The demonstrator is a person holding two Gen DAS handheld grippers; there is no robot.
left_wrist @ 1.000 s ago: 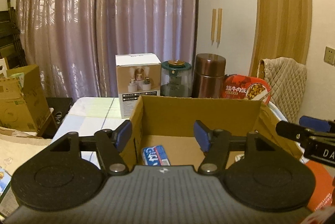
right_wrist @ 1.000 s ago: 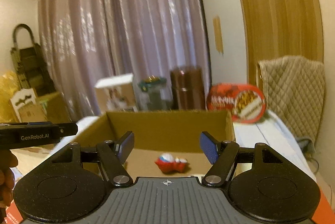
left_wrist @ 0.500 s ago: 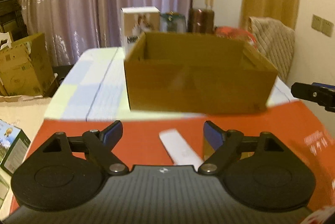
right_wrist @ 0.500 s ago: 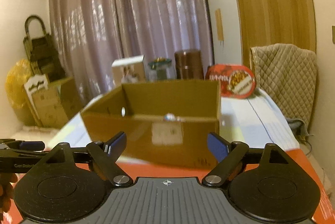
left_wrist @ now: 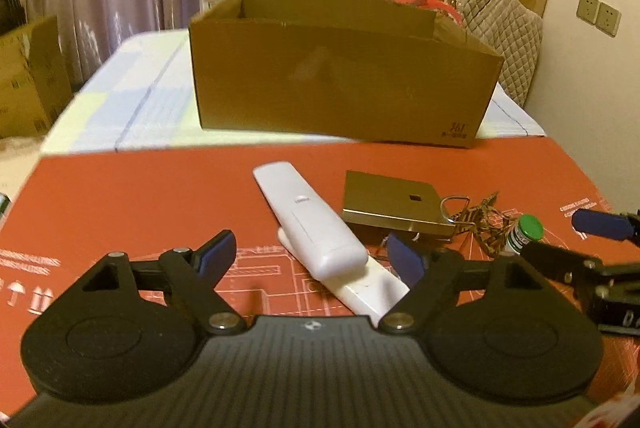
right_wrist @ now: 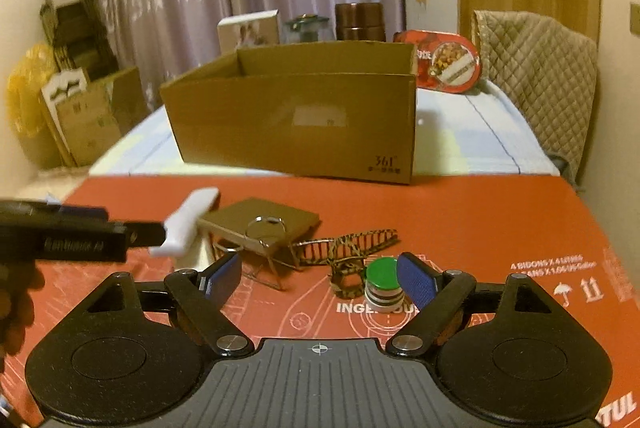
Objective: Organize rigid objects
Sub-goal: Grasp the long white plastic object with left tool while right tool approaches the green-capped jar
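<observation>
Grippers both hang over a red sheet in front of the cardboard box, which sits at 12 o'clock in both wrist views. The left gripper has its jaws spread but closing in, with a white remote lying between them, not pinched. The right gripper is spread wide too, and a green-capped bottle stands just beside its right finger. At 11 o'clock from there lie a gold flat box and some patterned straps.
</observation>
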